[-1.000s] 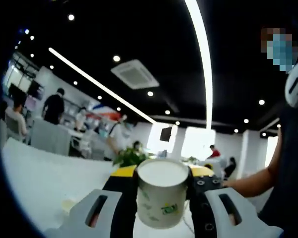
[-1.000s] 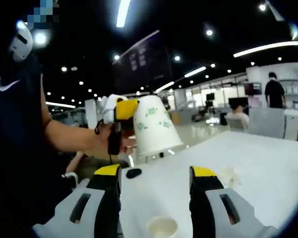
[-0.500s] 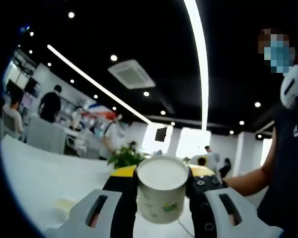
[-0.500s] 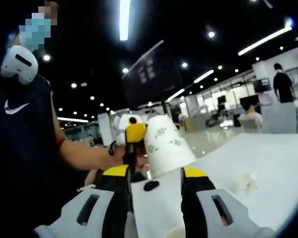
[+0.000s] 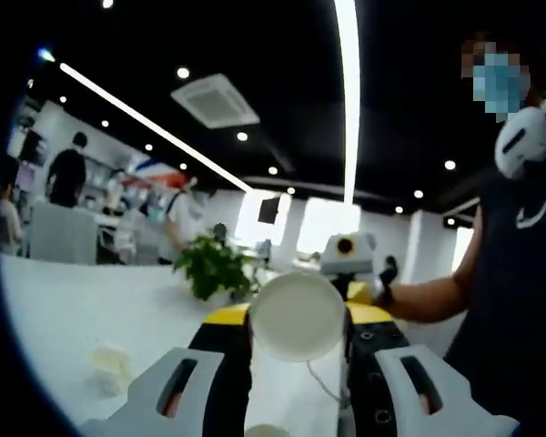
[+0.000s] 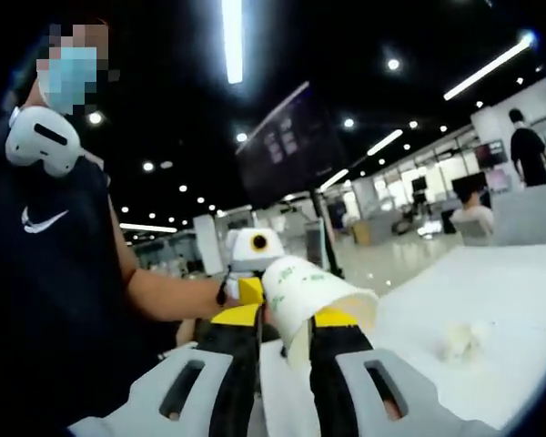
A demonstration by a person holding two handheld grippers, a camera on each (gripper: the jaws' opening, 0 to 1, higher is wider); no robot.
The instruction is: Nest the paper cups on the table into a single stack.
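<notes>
Since a second ago the white paper cup with green print (image 6: 311,293), held in the left tongs (image 5: 297,320), has swung between the right tongs (image 6: 284,320), narrowed around it; squeezing harder risks crushing its wall above the white tabletop (image 6: 491,309).

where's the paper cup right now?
In the left gripper view the paper cup sits low and central, clamped between the left gripper jaws above the white table; in the right gripper view it lies tilted sideways.

A paper cup (image 5: 297,316) sits between the left gripper (image 5: 297,320) jaws, above the table (image 5: 64,309).
</notes>
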